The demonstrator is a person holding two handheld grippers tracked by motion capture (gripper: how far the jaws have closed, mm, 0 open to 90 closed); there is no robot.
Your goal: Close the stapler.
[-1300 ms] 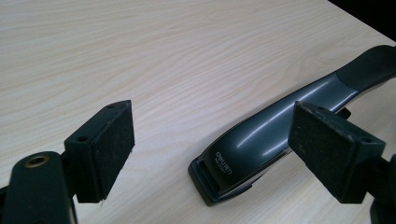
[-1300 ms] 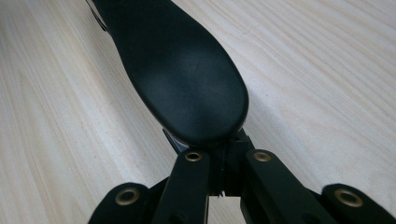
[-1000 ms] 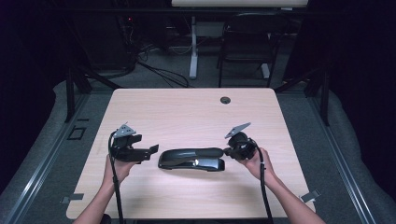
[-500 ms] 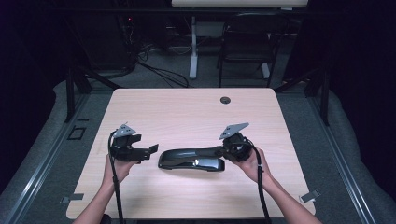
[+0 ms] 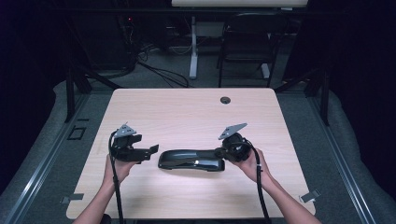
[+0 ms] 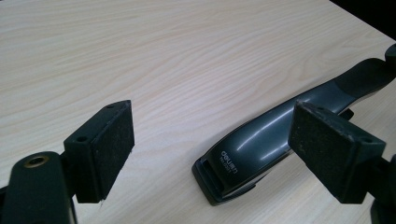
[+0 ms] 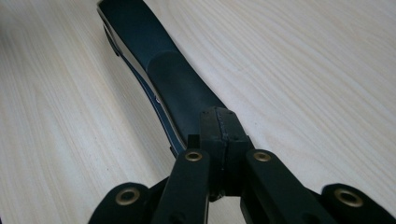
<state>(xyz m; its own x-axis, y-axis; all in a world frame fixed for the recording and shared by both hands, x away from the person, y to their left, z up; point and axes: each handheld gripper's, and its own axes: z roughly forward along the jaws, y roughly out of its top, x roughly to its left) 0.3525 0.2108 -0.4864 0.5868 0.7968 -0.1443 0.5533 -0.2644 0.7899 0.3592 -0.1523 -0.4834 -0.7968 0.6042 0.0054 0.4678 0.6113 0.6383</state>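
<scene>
Stapler (image 5: 190,160), dark grey and black, long-handled: lies flat on the tabletop (image 5: 187,112), near the front edge, lengthwise between the two grippers. The left gripper view shows its blunt end (image 6: 224,172) with white lettering on top; the right gripper view shows its black handle (image 7: 159,70) running away along the wood.

Left gripper (image 5: 149,150): held just beside the stapler's left end, apart from it. Fingers (image 6: 109,144) released, spread wide, nothing between them.

Right gripper (image 5: 218,151): at the stapler's right end, fingers (image 7: 223,133) clenched pad to pad, tips right over the handle's end. Whether they touch it, cannot tell.

Grommet hole (image 5: 225,100): far side of the tabletop, well apart from the stapler.
</scene>
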